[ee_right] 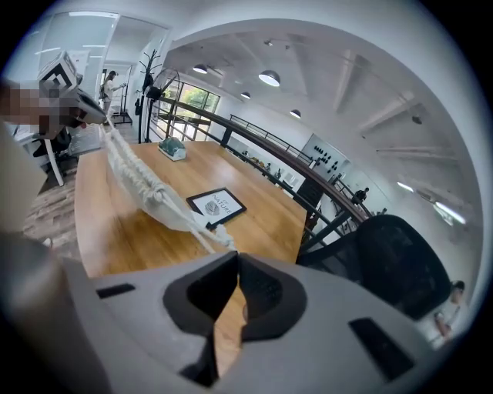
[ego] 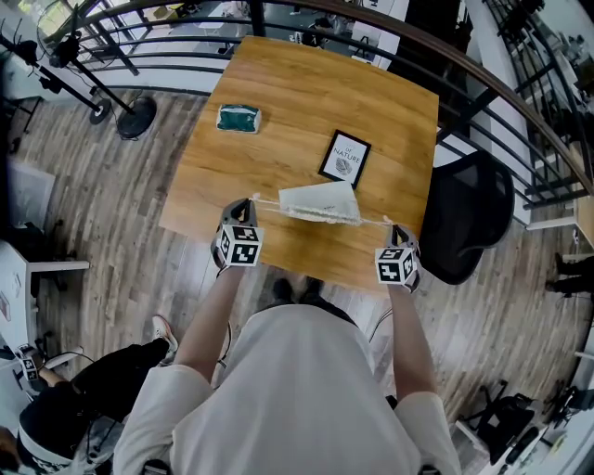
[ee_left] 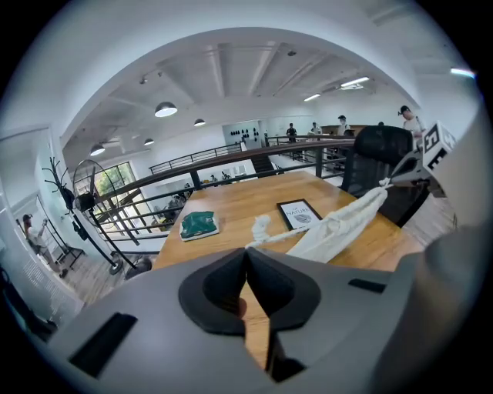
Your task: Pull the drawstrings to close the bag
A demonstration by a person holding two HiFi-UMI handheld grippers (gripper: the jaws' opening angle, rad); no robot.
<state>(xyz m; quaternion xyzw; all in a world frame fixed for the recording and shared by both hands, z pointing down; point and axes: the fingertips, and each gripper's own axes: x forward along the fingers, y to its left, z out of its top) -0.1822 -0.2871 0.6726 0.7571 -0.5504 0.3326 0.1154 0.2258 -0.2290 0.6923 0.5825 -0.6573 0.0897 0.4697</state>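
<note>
A white cloth drawstring bag hangs just above the wooden table, near its front edge. Its mouth is gathered and a taut drawstring runs out of each side. My left gripper is shut on the left drawstring, whose knot sits just beyond the jaw tips in the left gripper view. My right gripper is shut on the right drawstring. The bag stretches from my left gripper toward the other gripper. In the right gripper view the bag sags between my right gripper and the far one.
A green packet lies at the table's far left. A black-framed card lies just behind the bag. A black office chair stands at the table's right side. A railing curves behind, and a round stand base sits on the floor.
</note>
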